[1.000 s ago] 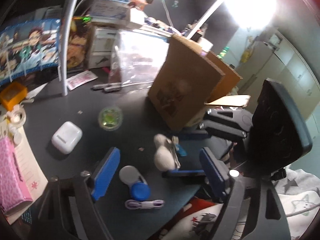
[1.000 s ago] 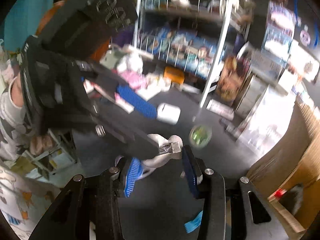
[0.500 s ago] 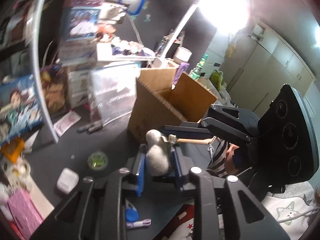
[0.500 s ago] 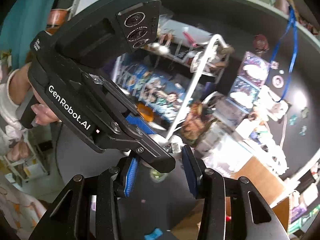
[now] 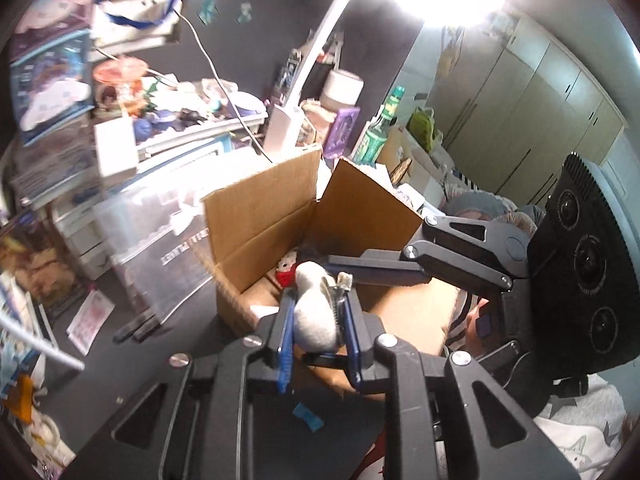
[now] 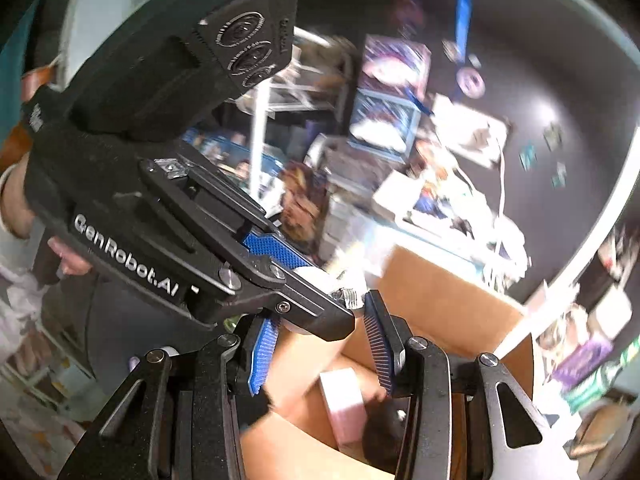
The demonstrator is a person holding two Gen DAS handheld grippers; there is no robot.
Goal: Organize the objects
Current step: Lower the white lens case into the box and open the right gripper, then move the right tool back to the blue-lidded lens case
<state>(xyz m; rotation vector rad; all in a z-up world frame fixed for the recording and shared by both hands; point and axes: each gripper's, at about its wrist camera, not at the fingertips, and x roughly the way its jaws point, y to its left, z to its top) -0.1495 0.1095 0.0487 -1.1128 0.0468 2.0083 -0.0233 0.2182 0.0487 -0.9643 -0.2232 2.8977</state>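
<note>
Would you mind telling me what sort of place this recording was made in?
Most likely a bedroom or hobby room at home: a cluttered dark desk under a lit desk lamp, anime posters on the wall, tall wardrobe doors behind.

Green glass bottle (image 5: pixel 378 132) beside purple box (image 5: pixel 341 130); white lamp arm (image 5: pixel 320 46) against dark wall; beige cupboard doors (image 5: pixel 532 88) far right

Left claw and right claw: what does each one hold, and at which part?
The left claw is shut on the white plush keychain, squeezing its soft body from both sides. Whether the right claw holds anything cannot be told.
</note>
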